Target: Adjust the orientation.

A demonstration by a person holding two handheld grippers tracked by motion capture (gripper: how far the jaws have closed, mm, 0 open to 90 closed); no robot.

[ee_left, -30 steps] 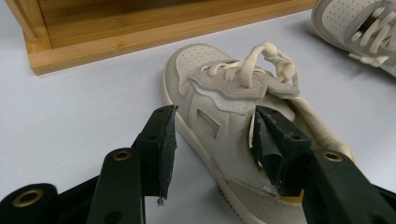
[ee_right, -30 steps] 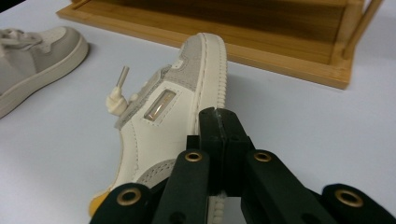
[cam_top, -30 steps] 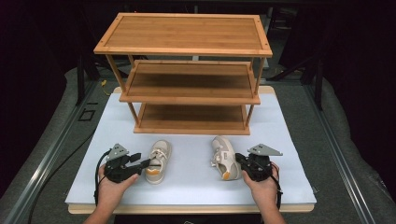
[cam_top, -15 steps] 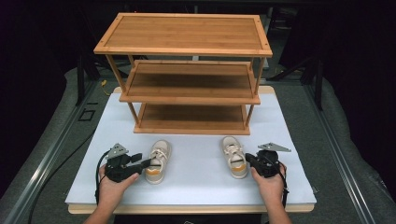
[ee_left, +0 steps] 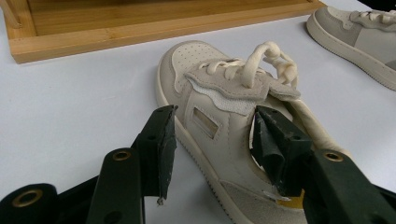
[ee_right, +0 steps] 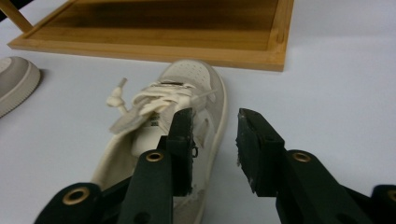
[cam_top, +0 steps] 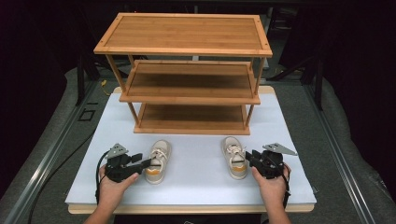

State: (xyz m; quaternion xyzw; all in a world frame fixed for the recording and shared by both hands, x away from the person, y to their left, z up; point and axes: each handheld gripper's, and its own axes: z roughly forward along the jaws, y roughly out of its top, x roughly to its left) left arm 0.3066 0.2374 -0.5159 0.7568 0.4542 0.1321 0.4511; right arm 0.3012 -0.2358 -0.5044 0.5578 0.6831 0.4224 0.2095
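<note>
Two beige sneakers lie on the white mat, toes toward the shelf. My left gripper (cam_top: pixel 145 163) (ee_left: pixel 215 126) is open, with one jaw outside the left shoe (cam_top: pixel 158 161) (ee_left: pixel 219 116) and the other inside its opening, so the side wall sits between them. My right gripper (cam_top: pixel 249 157) (ee_right: pixel 215 121) is open with a narrower gap. It straddles the side wall of the right shoe (cam_top: pixel 233 156) (ee_right: pixel 163 121), one jaw inside and one outside. The other shoe's toe (ee_left: pixel 359 32) (ee_right: pixel 14 79) shows at the edge of each gripper view.
A three-tier bamboo shoe rack (cam_top: pixel 187 32) stands at the back of the white mat (cam_top: pixel 196 186); its bottom shelf (cam_top: pixel 191 119) sits just beyond the shoes. Grey carpet and a metal rail (cam_top: pixel 51 149) flank the mat.
My right gripper shifted to the right, and the right shoe moved with it and straightened toward the rack. The left gripper and left shoe stayed put.
</note>
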